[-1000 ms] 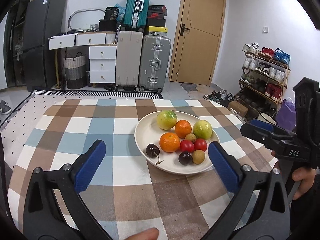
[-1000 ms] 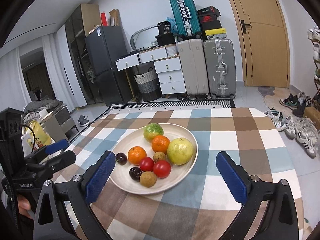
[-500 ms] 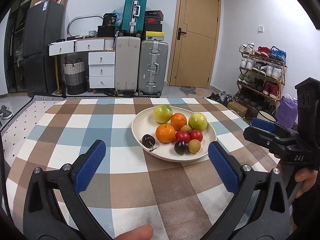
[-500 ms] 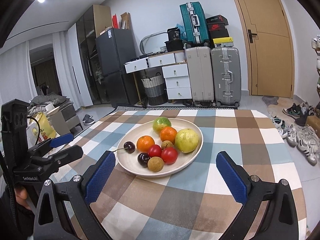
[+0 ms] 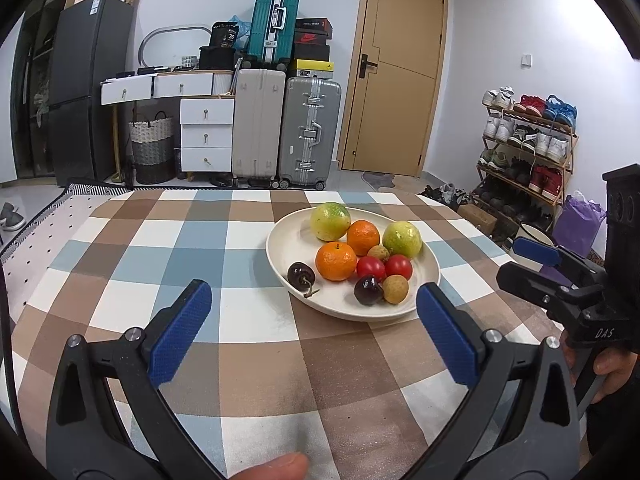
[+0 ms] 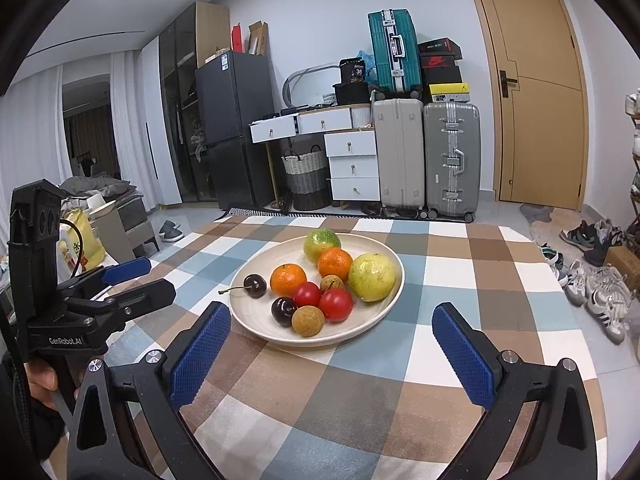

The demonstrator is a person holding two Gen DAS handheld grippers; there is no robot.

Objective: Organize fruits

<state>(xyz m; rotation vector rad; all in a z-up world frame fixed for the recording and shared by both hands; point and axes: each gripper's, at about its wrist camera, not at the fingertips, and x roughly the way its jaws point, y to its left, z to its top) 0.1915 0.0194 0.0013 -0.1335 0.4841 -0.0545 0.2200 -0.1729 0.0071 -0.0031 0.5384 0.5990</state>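
The left gripper (image 5: 314, 308) has its jaws spread wide and empty, its blue ribbed pads hanging above the counter just short of the round cream plate (image 5: 280, 250); the right gripper (image 6: 330, 330) is the same, jaws wide apart and holding nothing, its pads at the plate's near rim; neither touches any fruit.

All the fruit lies on the plate, which sits on the counter's brown, blue and white checked cloth (image 5: 192, 240); at the plate's far side are a green-yellow citrus (image 6: 322, 245) and a larger yellow-green guava-like fruit (image 6: 372, 277), with two orange mandarins (image 6: 289, 279) beside them; nearer the plate's front lie two red cherry tomatoes (image 6: 336, 304), two tan longan-like fruits (image 6: 307, 321) and two dark cherries (image 6: 254, 285), one of them off alone near the plate's left edge with its stem reaching past the rim.

Judging by this, the sorting looks either finished, with everything gathered on the plate, or not yet begun; no second dish or basket for fruit shows near the plate, so I cannot tell which.

The person is cut off apart from fingers on each handle; the counter's near edge is hidden behind the gripper frames.
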